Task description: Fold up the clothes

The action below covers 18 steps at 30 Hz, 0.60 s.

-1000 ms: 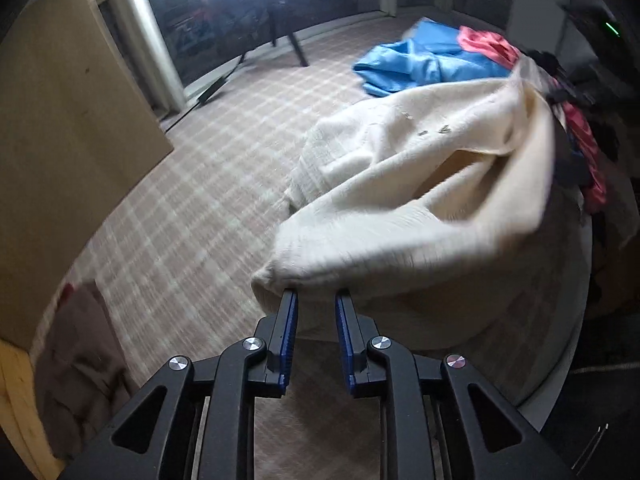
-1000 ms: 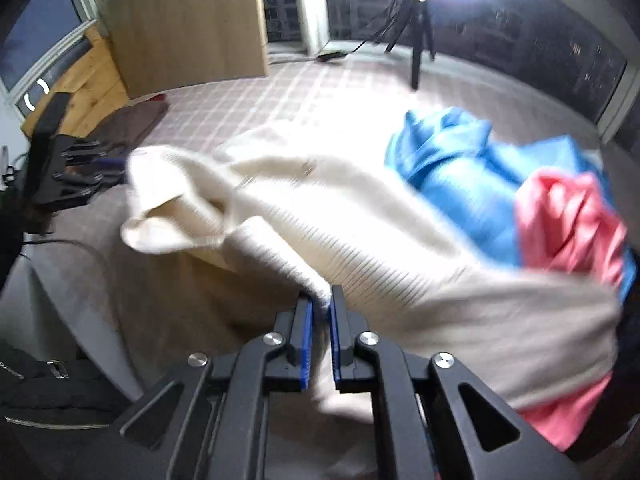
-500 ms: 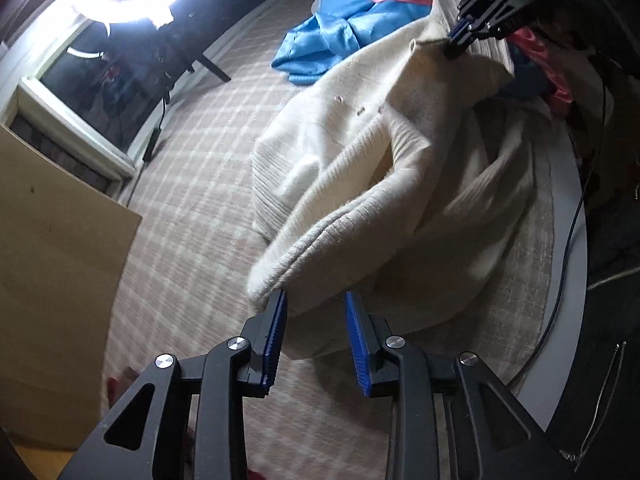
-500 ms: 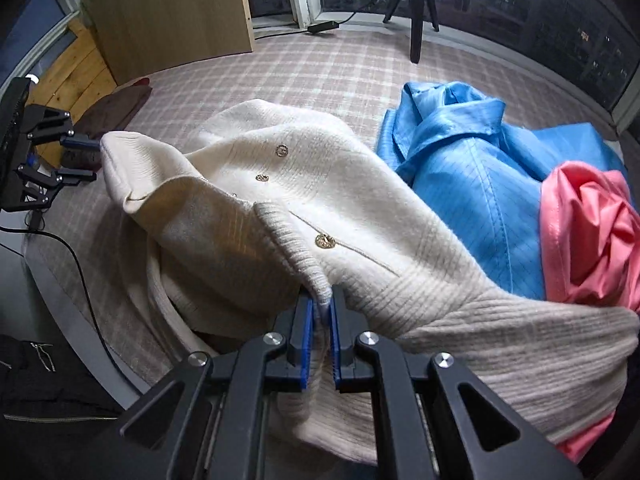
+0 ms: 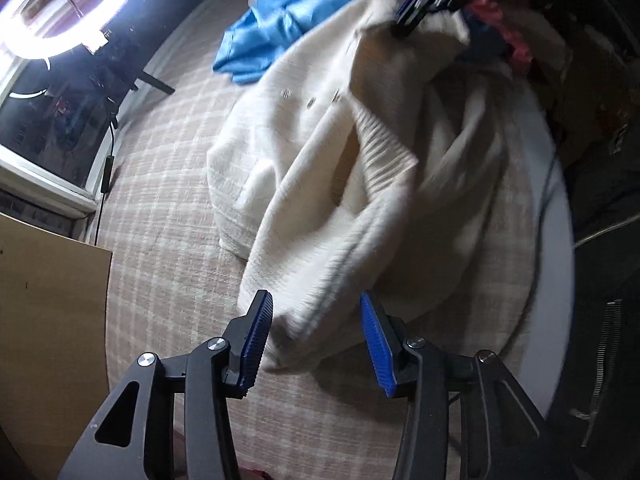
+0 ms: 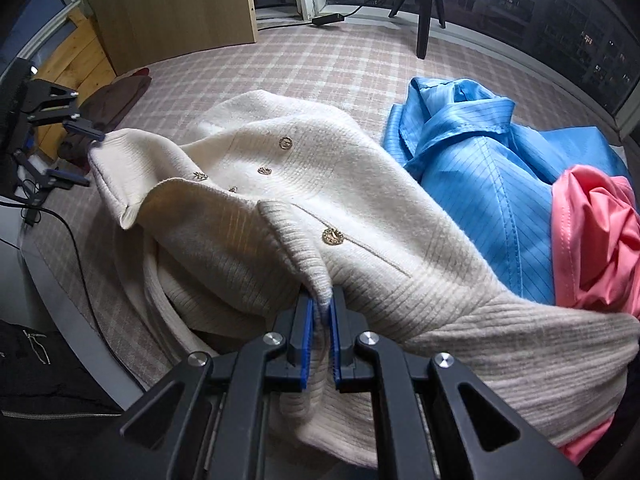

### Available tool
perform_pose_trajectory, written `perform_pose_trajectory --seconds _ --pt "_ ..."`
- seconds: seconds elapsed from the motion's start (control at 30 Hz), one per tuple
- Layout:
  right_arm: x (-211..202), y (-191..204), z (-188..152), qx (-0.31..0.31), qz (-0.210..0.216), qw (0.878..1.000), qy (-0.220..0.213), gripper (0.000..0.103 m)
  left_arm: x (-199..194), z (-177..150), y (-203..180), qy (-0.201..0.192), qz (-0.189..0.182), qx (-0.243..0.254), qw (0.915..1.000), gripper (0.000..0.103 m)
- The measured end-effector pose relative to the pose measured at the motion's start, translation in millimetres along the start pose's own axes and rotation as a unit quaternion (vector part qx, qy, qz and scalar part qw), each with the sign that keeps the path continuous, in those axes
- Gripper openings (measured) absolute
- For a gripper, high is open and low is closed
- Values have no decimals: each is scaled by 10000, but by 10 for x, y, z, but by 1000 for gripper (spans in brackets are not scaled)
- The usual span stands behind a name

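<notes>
Two grippers on one garment, and no fold made so far as these views show. Right gripper (image 6: 320, 312): jaws clenched on a ribbed edge of the cream cardigan (image 6: 320, 184), cloth pinched flat between the blue pads, near the placket and its gold buttons (image 6: 333, 236). Left gripper (image 5: 316, 332): jaws opening, a corner of the cardigan lies loose between them, pads not pressing on it, so that end reads as being let go onto the surface. Cardigan sits bunched on the checked cloth (image 5: 160, 240) covering the counter, front side up, one sleeve or hem flopped over the body, deep creases through the middle; some of the left view is blurred, so exact layering there is unclear. Just beside the cardigan, on its far side from the left gripper, lies a blue shirt (image 6: 480, 168), crumpled, and past that a pink garment (image 6: 592, 232), also crumpled; both touch or overlap the cardigan's edge. Brown garment (image 6: 120, 96) lies well apart from the cardigan, by the wooden board (image 6: 172, 4). Ring light (image 5: 60, 8) beyond the cardigan, at the window. Judgement: early stage, the cardigan is only being spread out, not flat yet. Left to do: smooth it, fold sleeves in, fold body, then the blue, pink and probably brown pieces. No finished stack in view.
</notes>
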State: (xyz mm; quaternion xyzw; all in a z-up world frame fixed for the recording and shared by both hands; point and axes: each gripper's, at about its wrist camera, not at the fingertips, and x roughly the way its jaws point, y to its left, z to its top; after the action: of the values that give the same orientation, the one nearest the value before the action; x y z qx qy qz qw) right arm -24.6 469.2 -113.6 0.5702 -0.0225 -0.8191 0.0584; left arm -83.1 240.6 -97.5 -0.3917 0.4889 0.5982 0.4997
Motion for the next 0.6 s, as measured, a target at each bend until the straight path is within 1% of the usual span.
perform_pose_trajectory --seconds 0.03,0.07,0.1,0.13,0.17,0.2,0.23,0.27,0.37,0.47,0.5,0.57,0.6 --pt "5 -7 1 24 16 10000 1 8 77 -1 21 69 -73 -8 9999 38" --pt "6 -19 -1 51 28 10000 -5 9 143 -4 46 128 -98 -51 9999 30" --pt "1 -20 -6 73 34 10000 -23 9 208 -8 88 190 -75 -194 9996 6" --pt "-22 -7 -26 48 30 10000 -46 11 265 -18 151 252 -45 -444 9987 6" --pt "-51 9 -51 7 24 10000 -71 17 301 -28 203 276 -26 -659 9974 6" --pt "-94 39 -95 -35 -6 9999 -120 30 284 -41 232 210 -47 -803 9965 6" --pt "-141 72 -145 -78 -43 9998 -177 38 248 -60 257 119 -103 -953 9953 6" --pt "-172 97 -189 -128 -54 9997 -207 49 213 -77 274 40 -132 -1072 9941 6" --pt "-159 204 -320 -297 -198 9992 -175 50 126 -119 282 -111 -63 -1251 9921 6" --pt "-95 300 -428 -300 -225 9991 -180 50 98 -144 309 -175 -63 -1512 9883 6" --pt "-70 335 -467 -325 -289 9989 -200 50 85 -152 295 -220 -18 -1550 9877 6" --pt "55 441 -571 -591 -540 9967 -119 50 71 -177 278 -262 -12 -1685 9853 6" --pt "112 450 -610 -677 -698 9953 -24 43 60 -188 261 -295 -5 -1742 9843 6"
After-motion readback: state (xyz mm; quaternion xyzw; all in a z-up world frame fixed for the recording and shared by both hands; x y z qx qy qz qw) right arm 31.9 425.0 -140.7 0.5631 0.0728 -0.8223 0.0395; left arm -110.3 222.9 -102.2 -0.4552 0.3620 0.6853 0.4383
